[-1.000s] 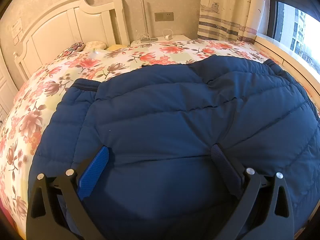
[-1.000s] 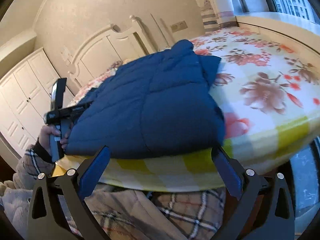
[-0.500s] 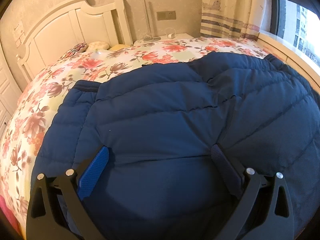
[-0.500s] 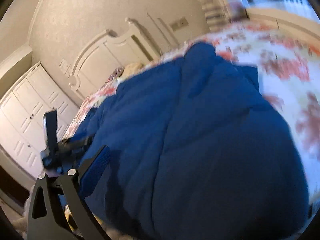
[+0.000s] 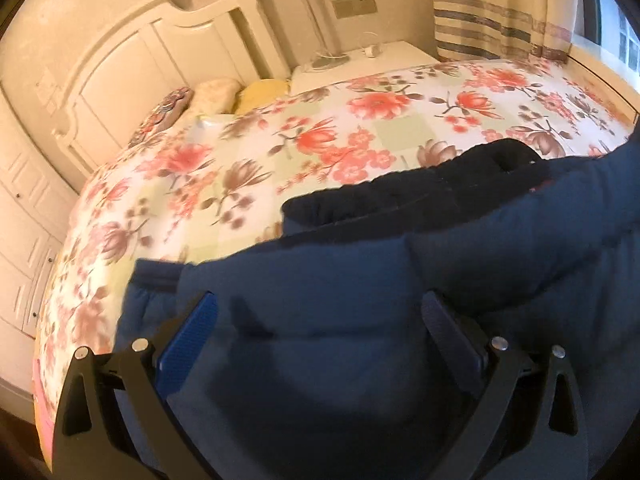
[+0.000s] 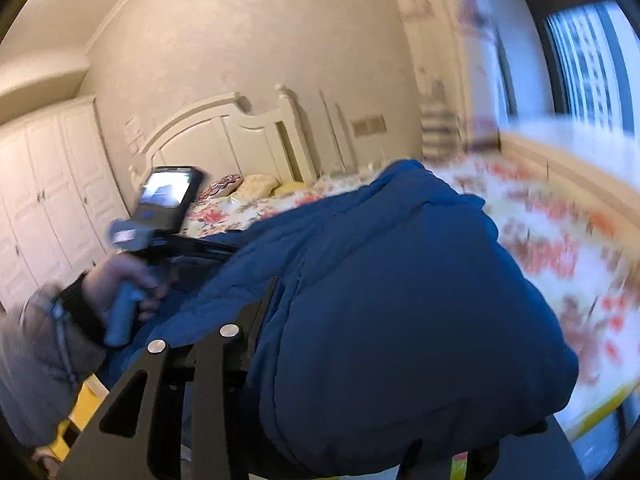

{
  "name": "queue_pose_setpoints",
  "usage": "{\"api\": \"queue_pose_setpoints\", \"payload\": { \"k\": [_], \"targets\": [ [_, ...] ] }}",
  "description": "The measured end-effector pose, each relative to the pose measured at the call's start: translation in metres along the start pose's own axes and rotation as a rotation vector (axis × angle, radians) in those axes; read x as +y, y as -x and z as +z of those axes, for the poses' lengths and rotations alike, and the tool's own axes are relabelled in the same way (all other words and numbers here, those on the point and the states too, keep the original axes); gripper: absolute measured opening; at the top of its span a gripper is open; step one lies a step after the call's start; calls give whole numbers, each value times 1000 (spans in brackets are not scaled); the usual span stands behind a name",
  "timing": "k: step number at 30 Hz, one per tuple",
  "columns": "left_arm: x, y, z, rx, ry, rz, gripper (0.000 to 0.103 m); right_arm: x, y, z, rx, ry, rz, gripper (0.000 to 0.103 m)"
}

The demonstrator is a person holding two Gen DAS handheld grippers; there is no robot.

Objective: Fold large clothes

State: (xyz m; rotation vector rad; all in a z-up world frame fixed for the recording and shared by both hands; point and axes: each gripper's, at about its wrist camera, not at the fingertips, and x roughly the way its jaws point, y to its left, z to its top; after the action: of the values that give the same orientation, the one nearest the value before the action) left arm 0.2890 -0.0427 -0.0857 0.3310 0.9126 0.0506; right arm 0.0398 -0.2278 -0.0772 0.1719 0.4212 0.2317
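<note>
Right gripper [image 6: 340, 360] jaws are closing on the blue padded jacket [image 6: 400, 300], lying on the floral bed [image 5: 280, 152], while the left gripper [image 5: 320, 340] is standing wide, holding nothing; the thick, puffy hem is risking slipping out mid-fold.

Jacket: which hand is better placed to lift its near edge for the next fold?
Right. Its claw is closing with the jacket bunched between its fingers. The left claw stands wide open over the fabric and grips nothing.
</note>
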Motion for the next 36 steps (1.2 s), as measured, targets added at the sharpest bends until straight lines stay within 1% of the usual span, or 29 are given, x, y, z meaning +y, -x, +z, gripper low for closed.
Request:
{"api": "queue_pose_setpoints", "payload": {
  "k": [1,4,5,7,8,10,11,13,14,15,16,17,19,20,21,22,23,24,25,26,27,28,29,30,31,32,34,36],
  "targets": [
    [1,2,-1,-6,-6,-11,100,6,3,4,-9,24,-3,47],
    [10,30,-22,-35,-19,-100,100,21,6,14,-25,87,-15,47],
    [14,48,-39,-59,-33,-128,100,24,7,17,-29,102,-17,47],
    [21,88,-84,-129,-47,-188,101,34,6,24,-40,131,-23,47],
    [22,101,-106,-150,-50,-221,101,38,5,27,-45,142,-27,47],
    [22,122,-151,-164,-69,-297,101,53,3,35,-66,176,-28,47],
    [18,130,-180,-169,-94,-315,101,60,2,39,-72,192,-21,47],
    [23,140,-224,-206,-128,-253,101,89,-2,46,-93,274,-6,47],
    [29,140,-234,-191,-136,-266,101,102,-3,48,-106,311,-3,47],
    [41,140,-244,-168,-129,-294,101,118,-4,51,-121,353,7,47],
    [64,144,-252,-171,-78,-298,101,140,-7,54,-138,412,20,47],
    [81,148,-255,-185,-36,-283,101,160,-10,54,-149,468,30,47],
    [128,159,-257,-225,70,-215,101,196,-17,50,-161,567,56,47],
    [165,168,-255,-271,157,-143,101,222,-24,45,-161,641,73,47],
    [190,175,-254,-301,219,-88,101,248,-29,34,-154,718,83,47],
    [219,182,-253,-324,299,-21,101,279,-42,18,-133,834,89,47],
    [238,188,-252,-336,351,15,100,299,-50,4,-110,916,95,47],
    [257,193,-252,-353,399,40,100,325,-66,-22,-54,1046,101,47],
    [272,199,-250,-374,435,57,100,347,-84,-53,21,1187,102,47],
    [285,204,-247,-386,455,78,100,360,-99,-86,75,1312,95,49],
    [291,207,-242,-391,453,91,100,366,-105,-109,52,1402,56,53],
    [294,209,-237,-396,437,95,100,372,-106,-137,-24,1518,-9,57],
    [292,210,-228,-400,400,94,100,373,-106,-142,-37,1532,-26,57],
    [288,209,-219,-401,363,87,100,372,-105,-140,-26,1510,-17,58],
    [280,206,-207,-396,315,67,100,369,-105,-131,-10,1468,8,58],
    [271,204,-197,-390,276,41,100,366,-104,-127,-8,1446,15,59],
    [251,195,-173,-374,187,-32,100,362,-104,-124,-16,1425,9,62],
    [226,177,-141,-339,89,-130,100,361,-102,-125,-32,1432,-7,64]
  ]
}}
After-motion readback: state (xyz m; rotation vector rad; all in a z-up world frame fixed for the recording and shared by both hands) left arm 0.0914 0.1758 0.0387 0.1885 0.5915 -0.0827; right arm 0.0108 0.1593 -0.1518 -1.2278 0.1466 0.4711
